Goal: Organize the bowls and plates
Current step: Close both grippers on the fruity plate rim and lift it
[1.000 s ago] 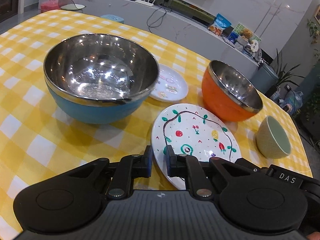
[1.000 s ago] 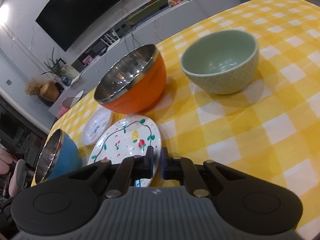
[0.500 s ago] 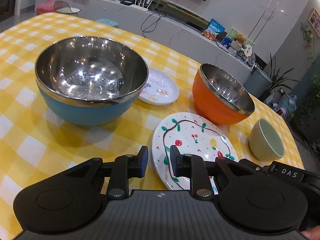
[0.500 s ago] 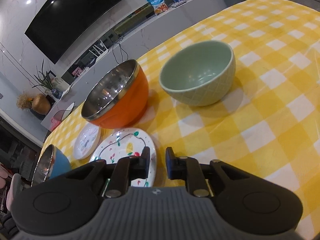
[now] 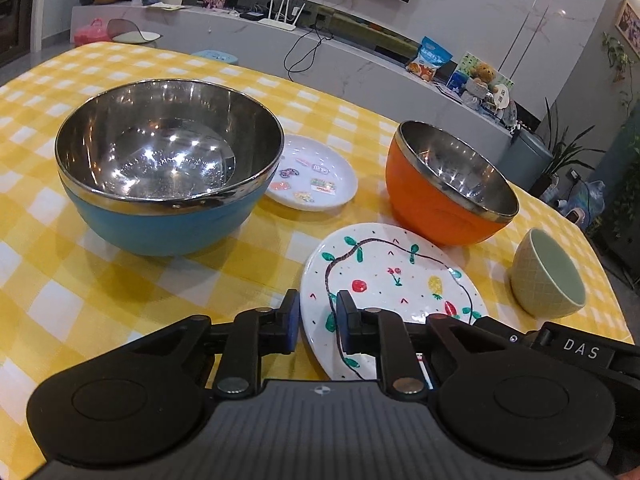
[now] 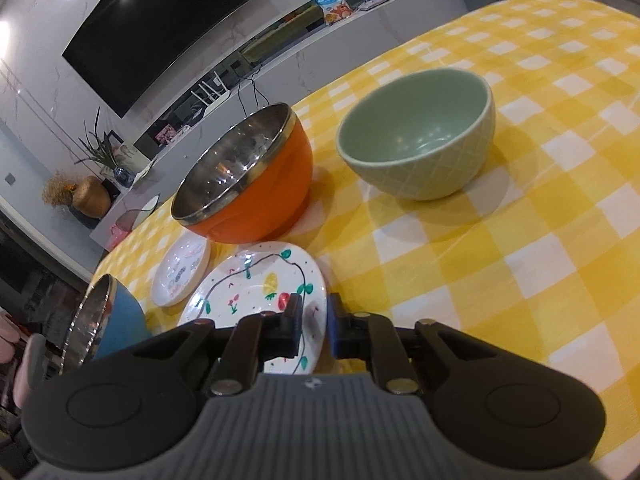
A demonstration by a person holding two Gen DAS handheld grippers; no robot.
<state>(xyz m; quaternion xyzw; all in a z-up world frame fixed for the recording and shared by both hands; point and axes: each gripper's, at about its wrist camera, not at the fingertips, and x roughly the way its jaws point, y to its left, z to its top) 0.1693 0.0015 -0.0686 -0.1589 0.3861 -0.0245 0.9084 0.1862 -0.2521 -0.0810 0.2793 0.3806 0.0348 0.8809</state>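
Observation:
On the yellow checked tablecloth stand a large blue steel-lined bowl (image 5: 168,168), an orange steel-lined bowl (image 5: 448,188), a small green bowl (image 5: 548,280), a small white sticker plate (image 5: 316,174) and a white painted plate (image 5: 392,284). My left gripper (image 5: 318,320) is slightly open and empty, above the painted plate's near left rim. My right gripper (image 6: 314,324) is slightly open and empty, over the painted plate's (image 6: 256,284) near right rim. The right wrist view also shows the orange bowl (image 6: 256,184), green bowl (image 6: 420,140), sticker plate (image 6: 180,276) and blue bowl (image 6: 108,324).
The table's far edge runs behind the bowls, with a white counter (image 5: 360,56) of packets and a router beyond. The right gripper's body (image 5: 576,348) sits by the table's right corner. Open cloth (image 6: 540,260) lies right of the painted plate.
Both grippers have opened from nearly shut to a small gap. Both cameras have drawn back and risen a little from the dishes. No dish has moved.

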